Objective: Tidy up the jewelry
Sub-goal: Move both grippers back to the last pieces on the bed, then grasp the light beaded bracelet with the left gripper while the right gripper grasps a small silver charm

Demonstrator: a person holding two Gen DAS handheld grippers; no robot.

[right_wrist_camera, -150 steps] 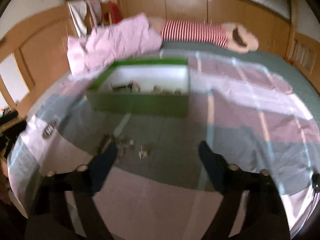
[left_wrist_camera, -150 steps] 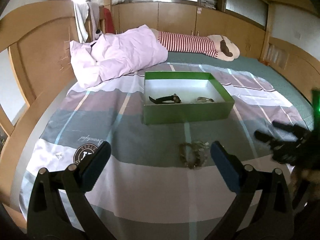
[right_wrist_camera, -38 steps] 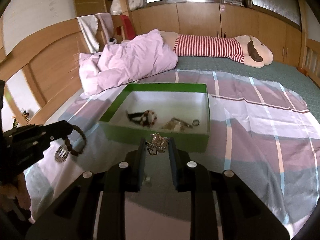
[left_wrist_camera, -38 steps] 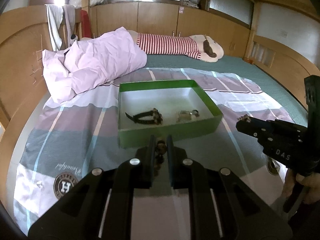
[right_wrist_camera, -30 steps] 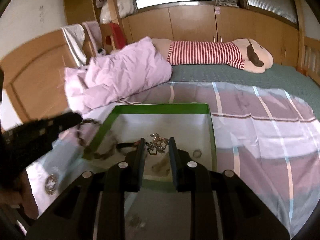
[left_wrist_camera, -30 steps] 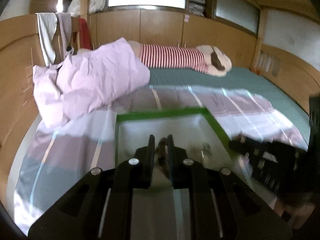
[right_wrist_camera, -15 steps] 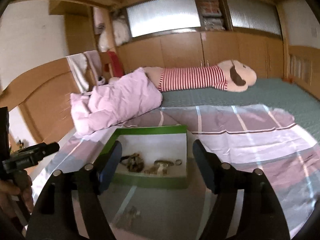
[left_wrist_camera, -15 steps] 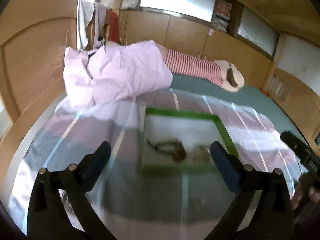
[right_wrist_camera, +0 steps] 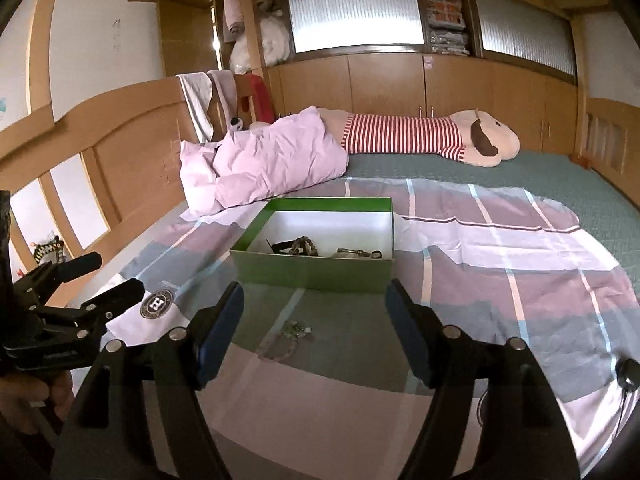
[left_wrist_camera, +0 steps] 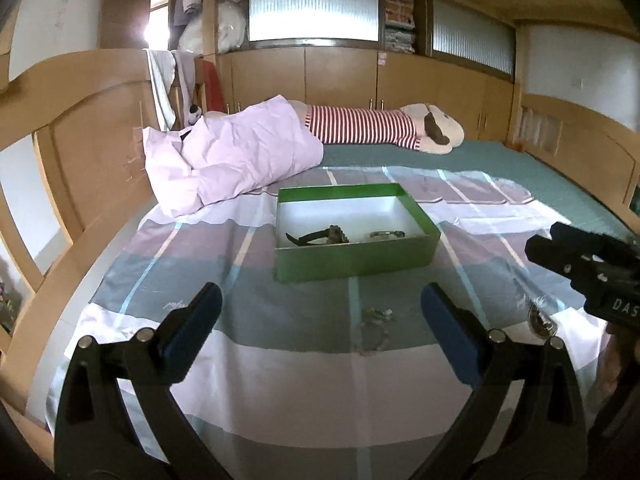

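With both the left gripper [left_wrist_camera: 316,322] and right gripper [right_wrist_camera: 314,322] spread and empty, lower squarely over the loose jewelry [left_wrist_camera: 374,330] (1 small tangled heap) before carrying it to the green box [left_wrist_camera: 352,262].

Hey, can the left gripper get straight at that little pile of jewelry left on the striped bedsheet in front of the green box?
Probably yes: the left gripper is open and empty, and the small jewelry pile lies uncovered ahead between its fingers.
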